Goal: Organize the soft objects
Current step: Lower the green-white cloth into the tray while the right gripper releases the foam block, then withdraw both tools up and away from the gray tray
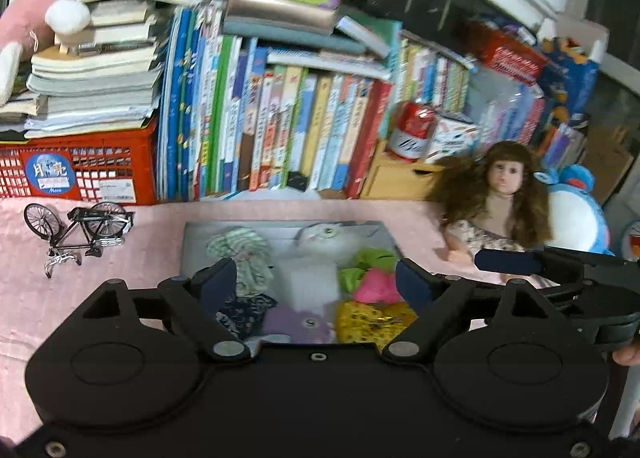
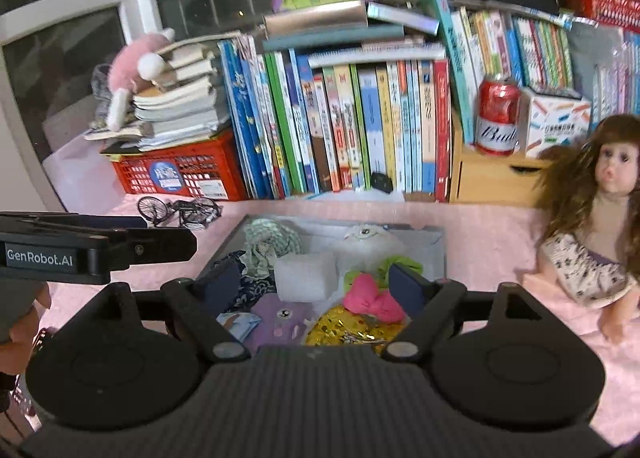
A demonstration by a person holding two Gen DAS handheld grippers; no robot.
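Observation:
A grey box (image 1: 192,246) (image 2: 438,254) on the pink cloth holds several soft things: a white plush (image 1: 320,254) (image 2: 368,240), a white foam block (image 2: 306,276), a checked cloth (image 1: 240,254) (image 2: 268,240), a pink cloth (image 1: 376,286) (image 2: 370,300), a green cloth (image 1: 374,258), a gold sequin pouch (image 1: 366,322) (image 2: 346,328), a purple plush (image 1: 292,322) (image 2: 280,316) and a dark floral cloth (image 1: 244,314). My left gripper (image 1: 318,284) is open and empty above the box. My right gripper (image 2: 310,284) is open and empty above the box too.
A long-haired doll (image 1: 504,201) (image 2: 600,225) sits right of the box. A model bicycle (image 1: 76,225) (image 2: 180,209) stands to the left. Books (image 1: 280,125), a red crate (image 1: 80,169), a red can (image 1: 412,129) and a wooden drawer (image 2: 492,177) line the back.

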